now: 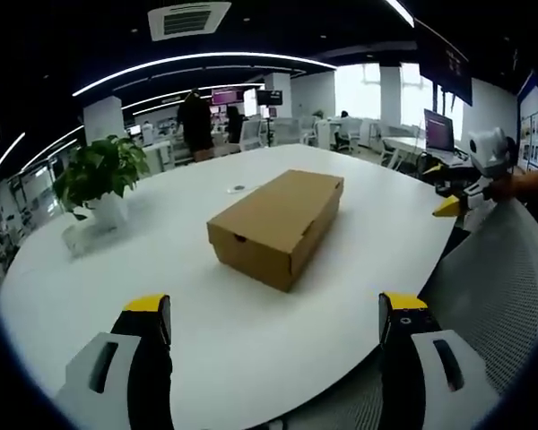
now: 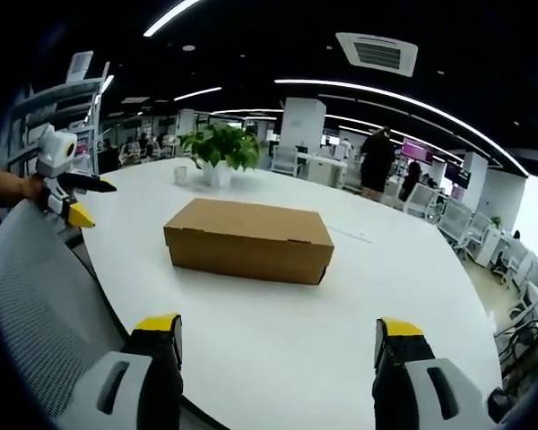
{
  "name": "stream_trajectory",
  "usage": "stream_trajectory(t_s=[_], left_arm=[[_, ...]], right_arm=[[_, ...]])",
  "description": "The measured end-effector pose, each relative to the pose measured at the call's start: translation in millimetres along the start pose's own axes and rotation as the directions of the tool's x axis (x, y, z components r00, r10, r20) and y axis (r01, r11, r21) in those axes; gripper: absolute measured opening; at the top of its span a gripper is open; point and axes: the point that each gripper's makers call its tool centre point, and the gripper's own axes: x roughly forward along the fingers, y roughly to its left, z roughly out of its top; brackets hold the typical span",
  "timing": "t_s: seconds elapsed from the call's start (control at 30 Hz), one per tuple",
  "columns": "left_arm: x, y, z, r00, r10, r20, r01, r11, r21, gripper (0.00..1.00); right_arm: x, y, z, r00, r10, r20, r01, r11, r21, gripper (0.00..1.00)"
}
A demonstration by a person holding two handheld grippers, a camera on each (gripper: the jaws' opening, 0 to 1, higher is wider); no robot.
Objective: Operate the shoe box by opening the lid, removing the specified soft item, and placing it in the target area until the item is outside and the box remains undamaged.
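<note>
Shoebox of plain brown cardboard sits shut near the middle of the white table, lid not yet lifted, so the soft item inside is hidden. A potted plant stands well apart, toward the table's far edge. The left gripper and right gripper both hover short of the box with jaws spread wide and empty. The likely trouble: prying one lid corner with hard jaw tips could crease or tear the cardboard, or push the light box sliding across the smooth tabletop unless the other gripper steadies it.
</note>
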Motion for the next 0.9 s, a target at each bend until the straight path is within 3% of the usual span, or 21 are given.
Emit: stream_trajectory(t_s=[0.43, 0.63, 0.9], left_arm=[[-1, -3.4, 4.0, 1.0, 0.006, 0.005, -0.006, 1.0, 0.019, 1.0], [-3, 7.1, 3.6, 0.999, 0.038, 0.019, -0.037, 0.999, -0.035, 1.0], [-2, 1.7, 2.4, 1.0, 0.015, 0.006, -0.015, 0.999, -0.037, 1.0]], right_arm=[[0, -1, -2.3, 1.0, 0.007, -0.004, -0.007, 1.0, 0.009, 0.87], [-1, -4, -1.7, 1.0, 0.005, 0.005, -0.005, 0.999, 0.047, 0.88], [-2, -6, -1.0, 1.0, -0.01, 0.008, 0.01, 0.998, 0.056, 0.88]])
